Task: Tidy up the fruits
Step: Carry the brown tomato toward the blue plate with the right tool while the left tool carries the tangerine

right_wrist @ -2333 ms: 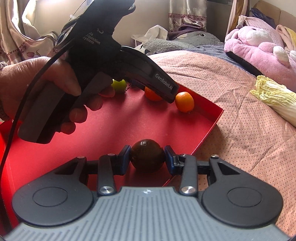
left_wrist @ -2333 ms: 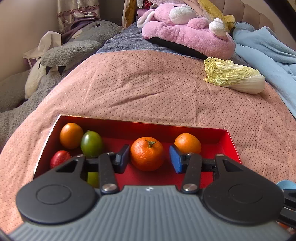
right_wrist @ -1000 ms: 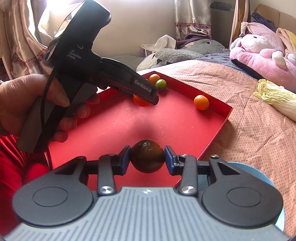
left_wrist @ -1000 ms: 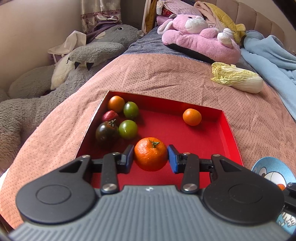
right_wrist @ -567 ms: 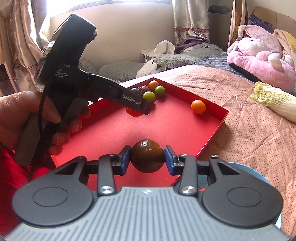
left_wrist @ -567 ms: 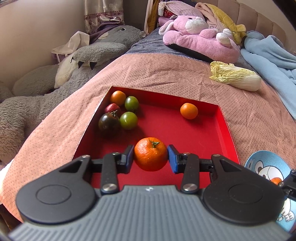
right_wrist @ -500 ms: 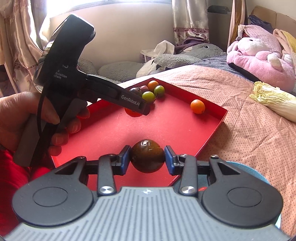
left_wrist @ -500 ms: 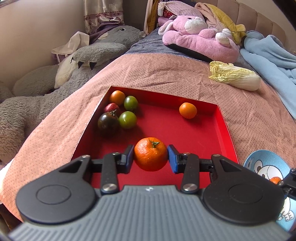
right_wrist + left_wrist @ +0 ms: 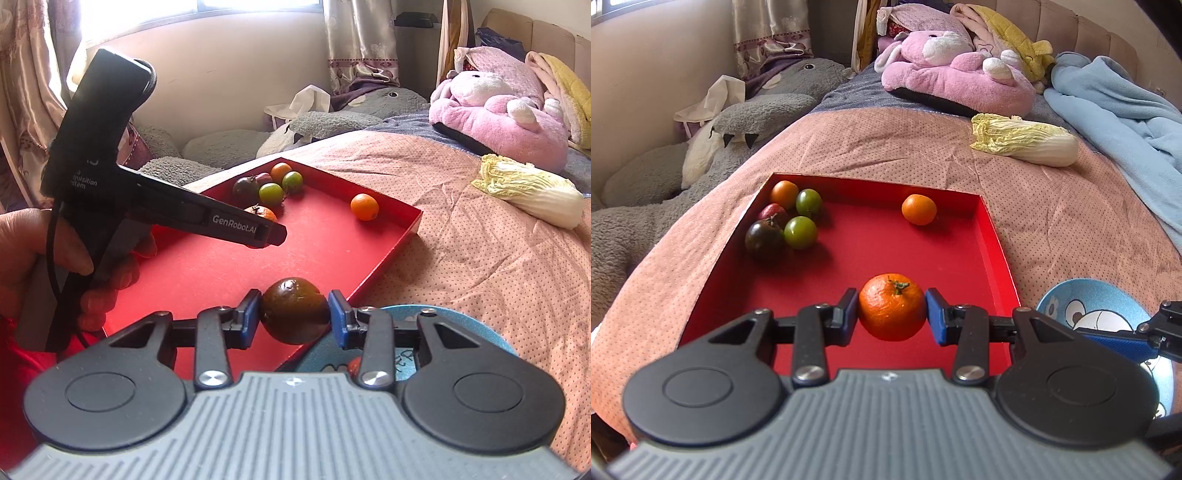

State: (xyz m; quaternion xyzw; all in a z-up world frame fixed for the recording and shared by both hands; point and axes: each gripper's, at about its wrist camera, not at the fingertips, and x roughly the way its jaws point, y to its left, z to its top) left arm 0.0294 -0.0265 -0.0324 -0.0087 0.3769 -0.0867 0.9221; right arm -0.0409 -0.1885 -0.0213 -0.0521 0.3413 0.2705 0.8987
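Two fruits are off the tray and in transit; six remain, so the sorting looks well short of done. The left gripper (image 9: 892,312) is clenched on a tangerine (image 9: 892,311), held above the near end of the red tray (image 9: 993,236). The right gripper (image 9: 294,312) grasps a dark tomato (image 9: 294,310) over the tray's near corner, just above the blue bowl (image 9: 458,321). Left in the tray: five small fruits bunched at eleven o'clock and an orange one (image 9: 919,209) alone at one o'clock. The bowl sits at four o'clock of the tray; something reddish may already lie inside, though the gripper hides most of it.
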